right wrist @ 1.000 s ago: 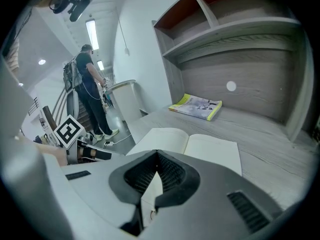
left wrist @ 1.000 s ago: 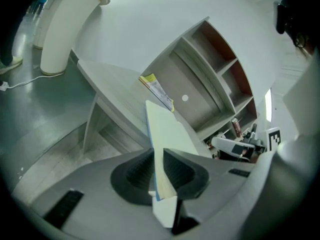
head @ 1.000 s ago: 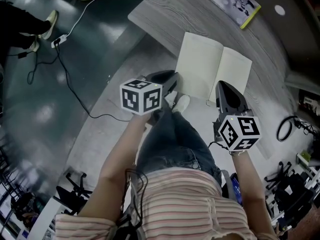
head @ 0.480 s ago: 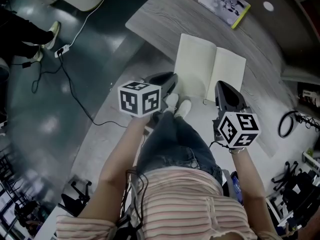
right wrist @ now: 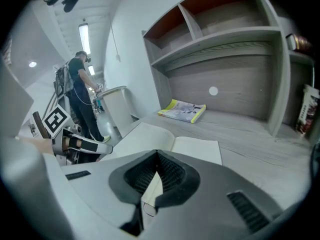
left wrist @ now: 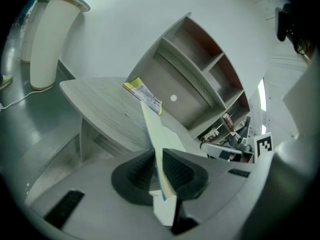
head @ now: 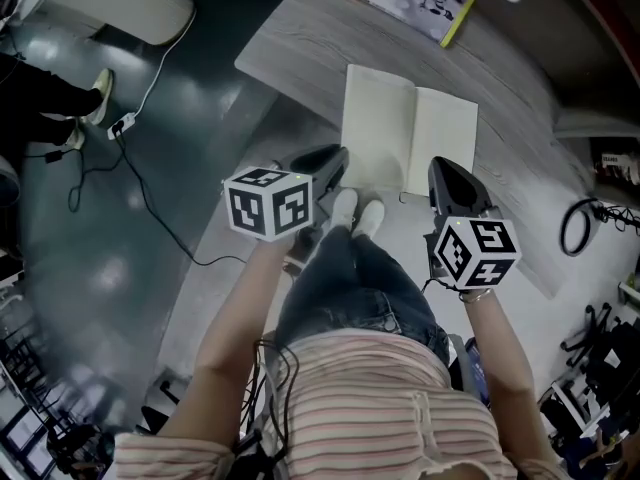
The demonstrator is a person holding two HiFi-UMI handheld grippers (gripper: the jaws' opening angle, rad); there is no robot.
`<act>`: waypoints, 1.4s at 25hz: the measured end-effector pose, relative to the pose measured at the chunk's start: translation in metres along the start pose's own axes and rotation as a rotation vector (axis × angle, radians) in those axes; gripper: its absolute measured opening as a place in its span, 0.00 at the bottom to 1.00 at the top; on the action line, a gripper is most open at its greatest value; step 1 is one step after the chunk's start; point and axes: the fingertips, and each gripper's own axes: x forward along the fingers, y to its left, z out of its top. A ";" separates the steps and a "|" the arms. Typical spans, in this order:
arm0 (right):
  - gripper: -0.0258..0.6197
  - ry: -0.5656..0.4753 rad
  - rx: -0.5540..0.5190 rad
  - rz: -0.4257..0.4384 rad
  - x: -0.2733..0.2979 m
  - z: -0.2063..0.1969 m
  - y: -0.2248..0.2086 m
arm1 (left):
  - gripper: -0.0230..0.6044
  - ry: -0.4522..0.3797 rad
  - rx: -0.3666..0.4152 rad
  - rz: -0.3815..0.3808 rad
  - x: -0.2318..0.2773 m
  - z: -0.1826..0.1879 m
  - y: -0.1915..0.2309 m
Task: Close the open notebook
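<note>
Notebook (head: 440,138), light and limp, best held edgewise: left tool (left wrist: 157,159) pinches its left leaf; right tool (right wrist: 157,156) pressed together, perhaps emptily.

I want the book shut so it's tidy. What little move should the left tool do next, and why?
Probably swing the left tool up and over toward the right side. Its jaws are shut on the left page's edge, and the notebook lies wide open on the desk.
</note>
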 end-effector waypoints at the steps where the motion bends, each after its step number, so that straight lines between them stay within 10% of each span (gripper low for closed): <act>1: 0.05 -0.003 0.003 -0.003 -0.001 0.000 0.000 | 0.12 0.001 0.004 -0.002 0.000 0.001 -0.001; 35: 0.05 -0.030 0.057 -0.071 -0.030 -0.013 -0.014 | 0.12 0.048 0.179 -0.015 0.008 0.022 -0.062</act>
